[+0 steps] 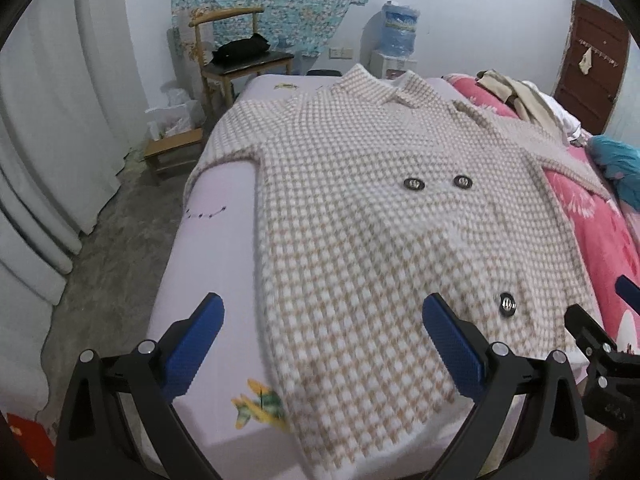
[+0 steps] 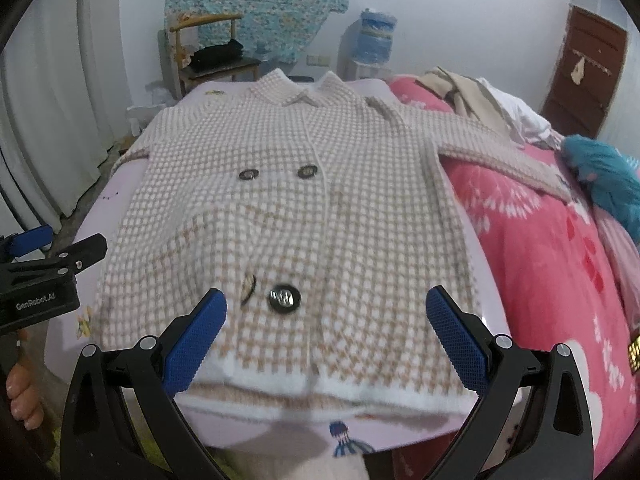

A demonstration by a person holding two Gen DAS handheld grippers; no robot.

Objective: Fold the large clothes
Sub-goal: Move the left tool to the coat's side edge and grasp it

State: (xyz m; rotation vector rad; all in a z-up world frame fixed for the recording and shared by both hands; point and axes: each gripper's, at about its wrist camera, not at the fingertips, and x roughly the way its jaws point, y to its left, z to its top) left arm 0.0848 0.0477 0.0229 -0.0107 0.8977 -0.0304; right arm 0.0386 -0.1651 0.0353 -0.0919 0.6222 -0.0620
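Note:
A large cream and tan checked coat point(image 1: 360, 208) with dark buttons lies spread flat, front up, on the lilac bed sheet point(image 1: 216, 264), collar at the far end. It also shows in the right wrist view point(image 2: 304, 208). My left gripper point(image 1: 324, 316) is open and empty above the coat's lower left hem. My right gripper point(image 2: 326, 312) is open and empty above the middle of the white bottom hem, near a dark button point(image 2: 285, 298). The left sleeve hangs toward the bed's left edge. The right sleeve point(image 2: 504, 152) lies out over a pink blanket.
A pink blanket point(image 2: 540, 248) covers the bed's right side, with a pile of clothes point(image 2: 472, 92) and a teal item point(image 2: 608, 176) on it. A wooden chair point(image 1: 240, 64), small stool point(image 1: 172, 152), water dispenser point(image 1: 396, 40) and brown door point(image 1: 592, 68) stand beyond. White curtains hang left.

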